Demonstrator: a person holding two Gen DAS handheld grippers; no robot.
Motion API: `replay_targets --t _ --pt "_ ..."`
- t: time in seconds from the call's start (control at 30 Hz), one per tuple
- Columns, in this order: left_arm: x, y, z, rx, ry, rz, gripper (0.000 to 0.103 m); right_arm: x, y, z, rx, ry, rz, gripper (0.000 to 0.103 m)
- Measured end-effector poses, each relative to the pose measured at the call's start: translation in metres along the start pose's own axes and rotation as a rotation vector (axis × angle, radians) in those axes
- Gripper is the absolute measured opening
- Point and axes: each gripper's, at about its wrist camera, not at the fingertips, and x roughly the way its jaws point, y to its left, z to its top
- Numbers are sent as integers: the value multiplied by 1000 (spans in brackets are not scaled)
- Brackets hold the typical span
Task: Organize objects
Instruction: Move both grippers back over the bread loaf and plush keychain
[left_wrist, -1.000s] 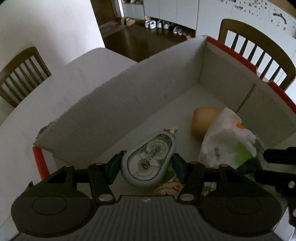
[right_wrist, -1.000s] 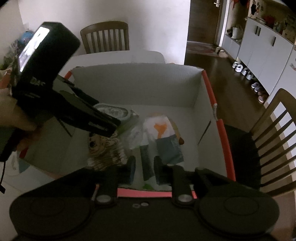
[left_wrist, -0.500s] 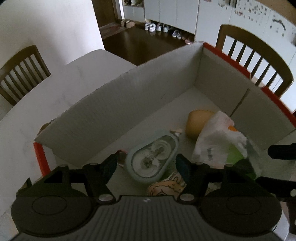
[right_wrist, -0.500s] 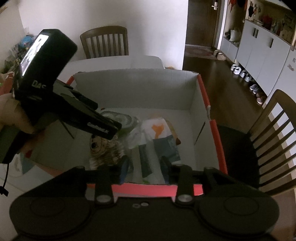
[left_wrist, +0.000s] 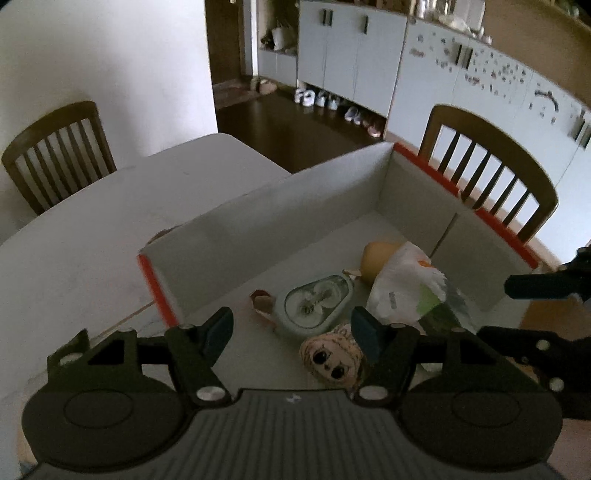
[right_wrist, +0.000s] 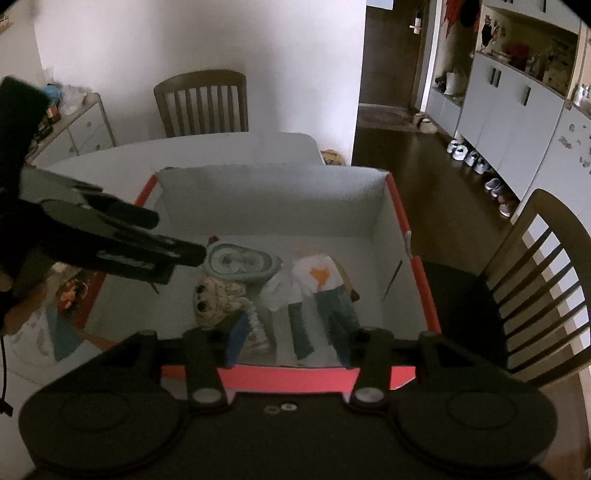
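A white cardboard box with a red rim (left_wrist: 153, 284) stands on the table. Inside lie a grey-green correction tape dispenser (left_wrist: 317, 304), a yellow-haired doll (left_wrist: 332, 360) and a doll in a white shirt and jeans (left_wrist: 402, 288). My left gripper (left_wrist: 291, 330) hangs open above the box's near corner, with nothing between its fingers. The right wrist view shows the dispenser (right_wrist: 240, 262) and both dolls (right_wrist: 214, 299) (right_wrist: 317, 280). My right gripper (right_wrist: 291, 343) is over the near rim (right_wrist: 295, 376); its jaws are opening. The jeans doll's legs lie below, untouched.
The box sits on a white table (left_wrist: 92, 221). Wooden chairs stand at the far side (right_wrist: 201, 103), the left (left_wrist: 59, 155) and the right (right_wrist: 546, 280). Small coloured items (right_wrist: 66, 295) lie on the table left of the box. Shoes line the cabinets beyond.
My left gripper let go of the tape dispenser, which now lies in the box, and rose back. My right gripper opened off the jeans doll's legs and lifted a little.
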Motion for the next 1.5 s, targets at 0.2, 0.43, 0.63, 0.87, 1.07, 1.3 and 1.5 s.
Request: replay_targets --t 0.2,0.43,0.63,0.87,1.07,1.3,1.5 --pt "-33 15 -17 -37 -48 -34 69 -8 20 3 0 -32 -15 51" --pt "-74 39 -46 -52 -75 -45 69 -14 60 6 2 -50 -11 59" --pt "-106 74 -75 -76 -95 -48 79 -20 103 5 -19 -66 9 65" --pt "-130 120 -108 -127 -96 -33 79 -18 147 7 -35 -64 22 73" --pt "-134 153 -134 -156 -76 -35 80 -10 178 7 -35 -55 30 78" --pt "-134 180 -161 -157 -60 -44 88 1 206 4 -43 -47 42 91" --pt "-128 201 -185 -159 -41 -35 99 16 226 -1 -60 -35 52 98"
